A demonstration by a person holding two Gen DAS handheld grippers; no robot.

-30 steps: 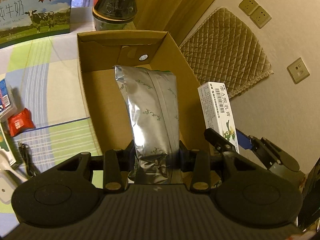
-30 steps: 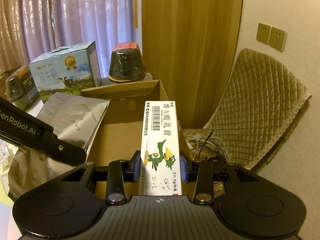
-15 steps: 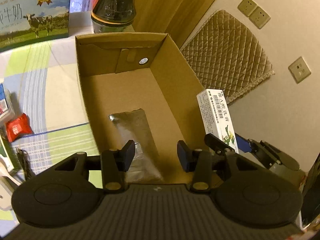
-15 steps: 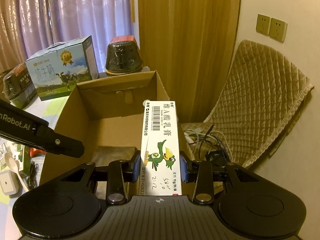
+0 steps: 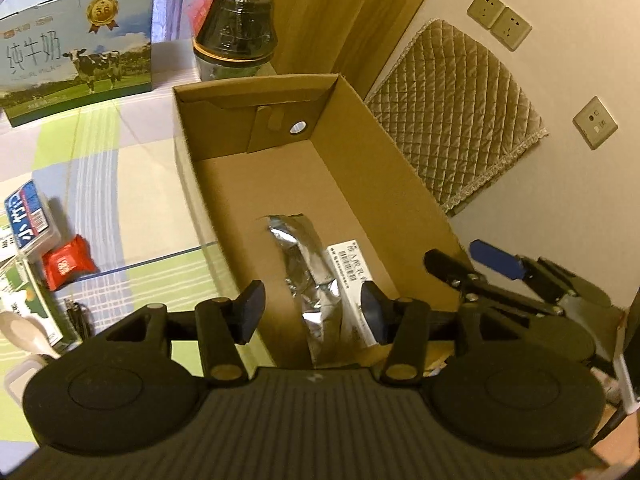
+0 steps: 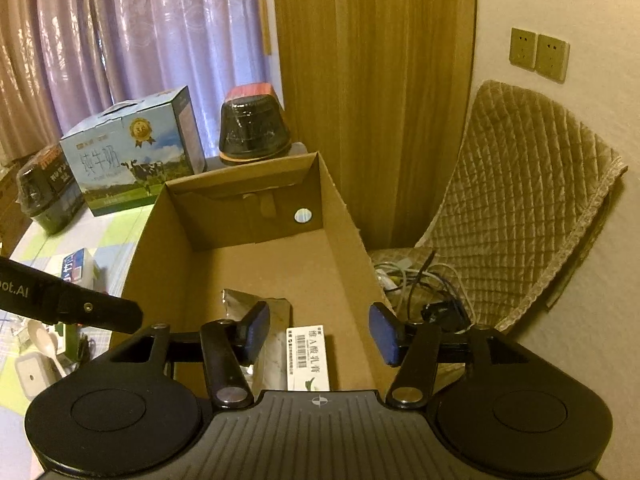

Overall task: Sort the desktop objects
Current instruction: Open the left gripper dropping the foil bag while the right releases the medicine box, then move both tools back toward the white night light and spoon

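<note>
Both claws, left claw and right claw, gape empty over the cardboard box, where the limp, probably slippery foil pouch lies beside a light, stiff carton, best pinched across its long sides.

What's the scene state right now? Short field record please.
container: cardboard box, open top
in box: silver foil pouch and white carton, side by side on the floor
left gripper: jaws open, empty, above box
right gripper: jaws open, empty, above box
still on table: red packet, milk carton case
</note>
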